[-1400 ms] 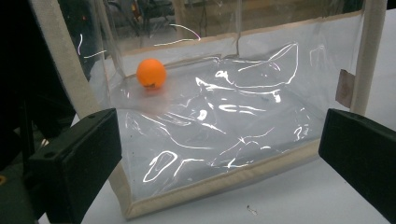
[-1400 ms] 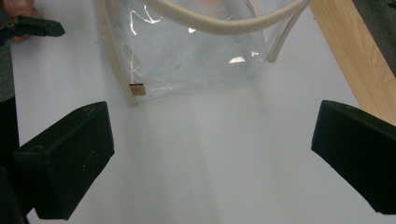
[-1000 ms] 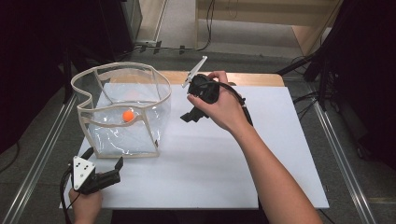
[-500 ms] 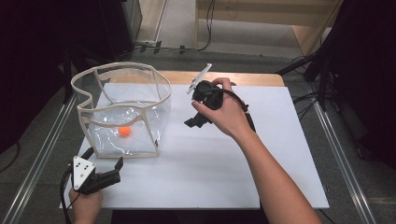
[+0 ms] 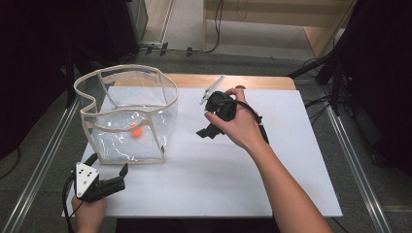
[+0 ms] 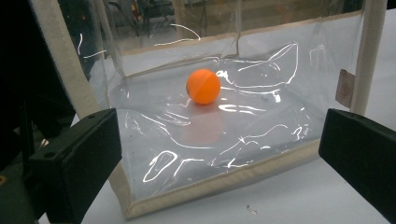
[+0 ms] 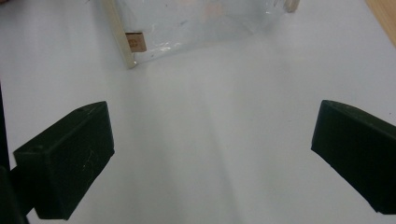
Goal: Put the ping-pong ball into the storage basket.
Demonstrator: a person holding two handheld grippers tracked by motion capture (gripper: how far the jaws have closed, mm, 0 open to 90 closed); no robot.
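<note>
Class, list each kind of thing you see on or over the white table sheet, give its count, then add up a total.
Clear plastic bag with beige trim: 1
Orange ball, inside the bag: 1
Black grippers, left gripper and right gripper, both open: 2
Total: 4

We are finding the white table (image 5: 291, 160) lying open across its middle, its right side and along the near edge. Toward the far left corner the clear bag (image 5: 127, 116) is standing upright and blocking that quarter, its mouth gaping upward. The left gripper (image 5: 122, 175), jaws spread, is sitting just before its near wall; the right gripper (image 5: 208, 130) is hanging beside it.
</note>
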